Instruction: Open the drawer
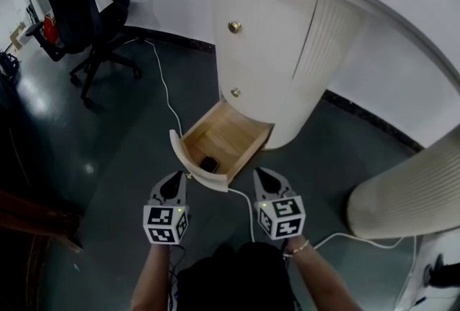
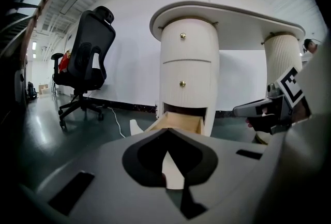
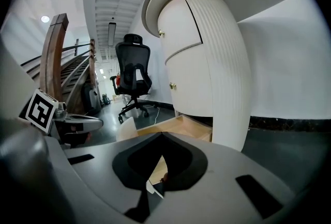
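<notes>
Left claw [image 1: 177,180] and right claw [image 1: 264,179] both closed, side by side.

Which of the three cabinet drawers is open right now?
The bottom drawer, pulled out at floor level with its wooden inside showing; the top drawer and middle drawer sit flush.

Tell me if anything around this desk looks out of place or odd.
Nothing looks spilled or broken. A white cable trails loose across the floor and seems to pass under the open bottom drawer, so it could snag. A small dark thing lies alone in that drawer.
</notes>
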`<state>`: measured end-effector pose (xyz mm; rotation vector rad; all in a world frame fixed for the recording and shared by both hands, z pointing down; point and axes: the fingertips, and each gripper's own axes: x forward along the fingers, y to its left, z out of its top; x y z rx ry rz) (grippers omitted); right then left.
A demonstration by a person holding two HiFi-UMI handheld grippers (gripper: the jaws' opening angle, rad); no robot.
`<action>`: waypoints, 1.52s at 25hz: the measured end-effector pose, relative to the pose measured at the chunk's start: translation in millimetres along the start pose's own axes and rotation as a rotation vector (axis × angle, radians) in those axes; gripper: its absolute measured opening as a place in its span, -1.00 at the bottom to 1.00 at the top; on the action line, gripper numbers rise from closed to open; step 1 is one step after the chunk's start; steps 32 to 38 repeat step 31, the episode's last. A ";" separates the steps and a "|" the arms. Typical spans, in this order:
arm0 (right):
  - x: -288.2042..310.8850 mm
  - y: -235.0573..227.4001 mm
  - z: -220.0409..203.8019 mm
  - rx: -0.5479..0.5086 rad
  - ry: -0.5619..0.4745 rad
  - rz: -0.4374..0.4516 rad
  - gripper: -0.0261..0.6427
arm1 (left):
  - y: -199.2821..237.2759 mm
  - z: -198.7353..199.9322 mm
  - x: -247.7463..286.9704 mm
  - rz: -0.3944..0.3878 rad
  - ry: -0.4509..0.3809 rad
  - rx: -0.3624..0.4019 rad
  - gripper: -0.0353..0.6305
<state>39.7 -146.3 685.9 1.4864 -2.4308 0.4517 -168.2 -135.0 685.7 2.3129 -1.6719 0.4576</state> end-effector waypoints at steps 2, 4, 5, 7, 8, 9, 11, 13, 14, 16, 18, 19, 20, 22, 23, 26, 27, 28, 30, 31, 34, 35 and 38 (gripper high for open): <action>-0.8 0.7 1.2 -0.003 0.007 0.014 -0.91 | -1.7 2.5 0.7 -0.007 -0.006 0.003 -0.88; -1.7 0.4 2.3 -0.010 0.007 0.015 -0.92 | -2.0 4.7 1.0 -0.011 -0.012 0.001 -0.88; -2.3 0.3 3.3 -0.015 0.005 0.012 -0.92 | -1.7 6.0 1.0 -0.012 -0.015 -0.003 -0.88; -3.6 -0.6 4.7 -0.024 0.004 0.006 -0.92 | -1.0 8.5 1.7 -0.015 -0.023 -0.011 -0.88; -4.1 -1.5 4.9 -0.025 0.004 0.002 -0.92 | -0.8 9.5 2.5 -0.016 -0.026 -0.013 -0.88; -4.1 -2.6 4.8 -0.027 0.004 -0.001 -0.92 | -0.7 10.3 3.5 -0.017 -0.028 -0.015 -0.88; -3.2 -4.4 3.4 -0.032 0.002 -0.006 -0.92 | -0.9 10.9 5.2 -0.018 -0.032 -0.019 -0.88; -3.2 -4.5 2.3 -0.036 0.006 -0.011 -0.92 | -0.9 10.0 5.9 -0.019 -0.032 -0.023 -0.88; -3.5 -4.1 2.0 -0.036 0.009 -0.013 -0.92 | -0.7 9.4 5.9 -0.019 -0.031 -0.024 -0.88; -3.5 -3.5 1.5 -0.035 0.012 -0.013 -0.92 | -0.3 8.4 6.0 -0.020 -0.028 -0.024 -0.88; -3.2 -3.4 2.2 -0.038 0.012 -0.012 -0.92 | 0.2 7.6 6.0 -0.019 -0.026 -0.026 -0.88; -3.1 -3.0 3.3 -0.040 0.011 -0.011 -0.92 | 0.8 7.2 5.7 -0.017 -0.025 -0.027 -0.88; -3.1 -2.2 4.9 -0.042 0.011 -0.009 -0.92 | 1.6 6.7 5.3 -0.015 -0.023 -0.028 -0.88; -2.3 -1.3 5.8 -0.043 0.009 -0.005 -0.92 | 2.8 5.1 5.2 -0.013 -0.020 -0.031 -0.88; -1.7 -1.4 5.0 -0.042 0.007 -0.005 -0.92 | 2.9 3.9 5.6 -0.014 -0.018 -0.031 -0.88; -1.5 -1.6 5.1 -0.038 0.005 -0.003 -0.92 | 3.0 0.9 6.5 -0.013 -0.011 -0.032 -0.88; -1.6 -1.6 6.1 -0.037 0.004 -0.002 -0.92 | 3.2 0.6 6.7 -0.011 -0.010 -0.033 -0.88; -1.7 -1.4 7.3 -0.037 0.003 -0.001 -0.92 | 3.5 0.6 6.8 -0.010 -0.010 -0.033 -0.88; -1.5 -0.9 9.0 -0.038 -0.001 0.002 -0.92 | 3.9 0.7 7.1 -0.009 -0.010 -0.031 -0.88; -1.4 -0.8 9.6 -0.038 -0.003 0.002 -0.92 | 4.2 0.8 7.3 -0.009 -0.010 -0.029 -0.88; -1.4 -0.8 9.6 -0.038 -0.003 0.002 -0.92 | 4.2 0.8 7.3 -0.009 -0.010 -0.029 -0.88; -1.4 -0.8 9.6 -0.038 -0.003 0.002 -0.92 | 4.2 0.8 7.3 -0.009 -0.010 -0.029 -0.88; -1.4 -0.8 9.6 -0.038 -0.003 0.002 -0.92 | 4.2 0.8 7.3 -0.009 -0.010 -0.029 -0.88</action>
